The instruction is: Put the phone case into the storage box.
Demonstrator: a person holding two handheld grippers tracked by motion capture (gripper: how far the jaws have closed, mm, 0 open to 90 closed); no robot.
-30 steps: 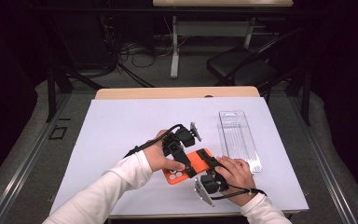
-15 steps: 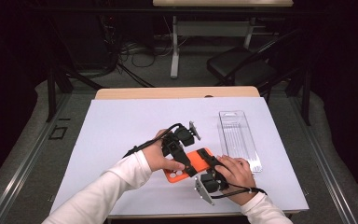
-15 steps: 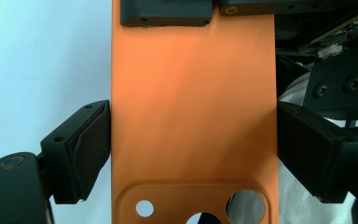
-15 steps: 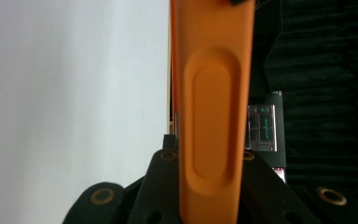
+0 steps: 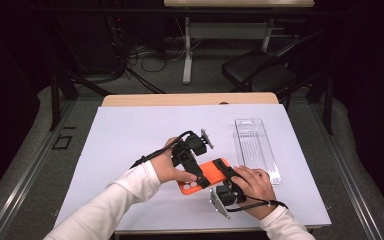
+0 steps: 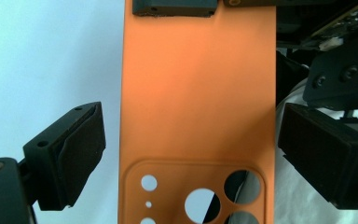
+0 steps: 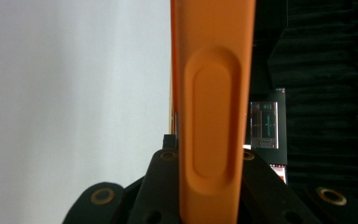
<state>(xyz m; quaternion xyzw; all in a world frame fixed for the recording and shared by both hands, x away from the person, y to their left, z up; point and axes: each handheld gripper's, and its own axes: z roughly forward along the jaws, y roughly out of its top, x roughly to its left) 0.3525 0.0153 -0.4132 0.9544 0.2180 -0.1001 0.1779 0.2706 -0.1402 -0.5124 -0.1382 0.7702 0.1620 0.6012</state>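
Orange phone case (image 5: 209,176), matte, smooth, flat rectangle with rounded corners; near-centre of bench (image 5: 130,135), over pale lavender-white sheet. Camera block at one end: raised rounded-square outline with several round cutouts, large and small (image 6: 200,196). Seen edge-on from right gripper view (image 7: 212,116): thin side wall bearing a long moulded oval button bump.

Clear plastic blister tray (image 5: 257,150), ribbed, long rectangle, flat on bench to the right and far of the case, just beside right hand (image 5: 252,185).

Left gripper (image 5: 192,162), black: jaws apart, one rubbery padded face either side of the case's long edges, a clear gap on each side in the left gripper view; not touching the case there. Held by left hand (image 5: 172,167), white sleeve.

Right gripper (image 5: 227,187), black with grey three-cornered plate near: clamped on the case's edge at the end opposite the camera cutouts, jaws closed against both faces in the right gripper view. Case lifted at a tilt off the sheet, carried by that grip.

Wooden bench edge at far side; dark floor, cables and chair beyond.
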